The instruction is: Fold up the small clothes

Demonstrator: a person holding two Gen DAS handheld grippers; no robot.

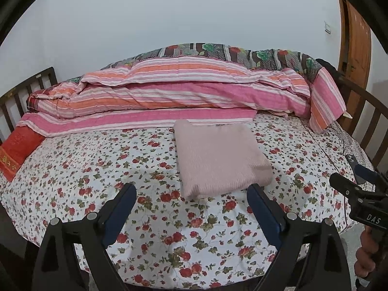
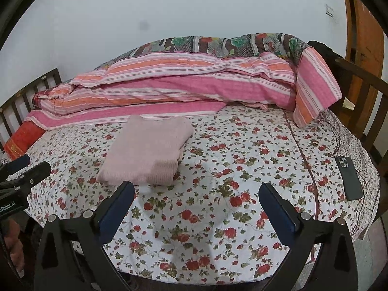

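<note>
Spread claws [image 1: 191, 194] [image 2: 197, 194] before folded garment [image 1: 218, 157]

The right gripper [image 2: 196, 191] hangs over the bed's near edge, jaws wide apart, holding nothing. A folded pink garment [image 2: 148, 150] lies on the floral sheet [image 2: 242, 169], left of centre. A phone [image 2: 349, 177] rests by the right edge. Striped quilts [image 2: 169, 84] are piled along the far edge.

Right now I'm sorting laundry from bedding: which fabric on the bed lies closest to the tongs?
The folded plain pink garment, alone on the floral sheet. The striped quilt and red pillow lie farther back.
</note>
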